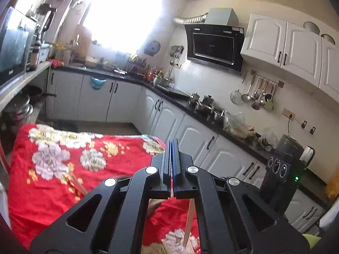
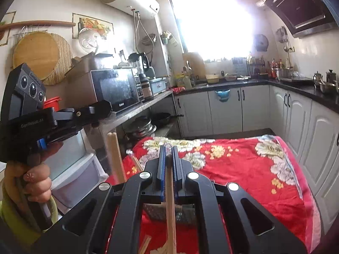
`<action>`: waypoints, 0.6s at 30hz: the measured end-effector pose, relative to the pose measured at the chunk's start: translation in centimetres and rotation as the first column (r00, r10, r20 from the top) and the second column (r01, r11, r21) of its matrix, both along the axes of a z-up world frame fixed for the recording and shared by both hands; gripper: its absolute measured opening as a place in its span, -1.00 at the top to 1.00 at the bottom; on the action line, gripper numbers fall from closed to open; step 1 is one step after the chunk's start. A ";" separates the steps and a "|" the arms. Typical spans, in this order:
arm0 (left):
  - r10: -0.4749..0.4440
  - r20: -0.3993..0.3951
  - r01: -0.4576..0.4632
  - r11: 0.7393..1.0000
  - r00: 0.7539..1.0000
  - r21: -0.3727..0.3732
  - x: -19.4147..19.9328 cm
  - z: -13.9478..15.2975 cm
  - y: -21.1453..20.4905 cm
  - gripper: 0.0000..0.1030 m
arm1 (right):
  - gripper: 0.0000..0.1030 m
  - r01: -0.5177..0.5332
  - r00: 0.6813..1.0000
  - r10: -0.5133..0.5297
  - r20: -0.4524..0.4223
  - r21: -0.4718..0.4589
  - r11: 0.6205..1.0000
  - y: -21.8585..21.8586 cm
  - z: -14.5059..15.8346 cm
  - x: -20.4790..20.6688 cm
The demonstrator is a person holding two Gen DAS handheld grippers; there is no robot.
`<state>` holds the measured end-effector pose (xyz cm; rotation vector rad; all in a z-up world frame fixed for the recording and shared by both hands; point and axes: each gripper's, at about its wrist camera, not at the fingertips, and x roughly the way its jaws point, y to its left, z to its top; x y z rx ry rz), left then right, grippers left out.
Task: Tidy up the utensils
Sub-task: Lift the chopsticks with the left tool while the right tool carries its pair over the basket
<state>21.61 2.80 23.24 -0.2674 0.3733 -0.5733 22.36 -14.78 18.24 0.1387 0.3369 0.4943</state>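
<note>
Left hand-held gripper (image 1: 172, 148): I see its jaws clenched on a thin pale wooden chopstick (image 1: 189, 222) that hangs toward 6 o'clock.
Right hand-held gripper (image 2: 168, 154): I see it grasping a light wooden utensil handle (image 2: 170, 203) between blue pads.
Table (image 2: 243, 169): draped in a red floral cloth, below both hand-held grippers.
Loose wooden sticks (image 2: 146, 246): at 6 o'clock on the cloth.

Daylight floods in through the window (image 1: 125, 14), blown out to pure white glare that washes the wall around it. Elsewhere the kitchen is evenly bright. Fisheye bending curves the cabinets (image 1: 281, 42) and darkens the corners. The wooden stick (image 2: 114, 154) left of the tongs is blurred.
</note>
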 end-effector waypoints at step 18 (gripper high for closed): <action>0.139 0.040 -0.139 0.990 0.989 -0.003 6.4 3.6 2.3 1.00 | 0.88 0.045 0.987 -0.050 0.151 0.033 0.998 0.9 4.6 4.8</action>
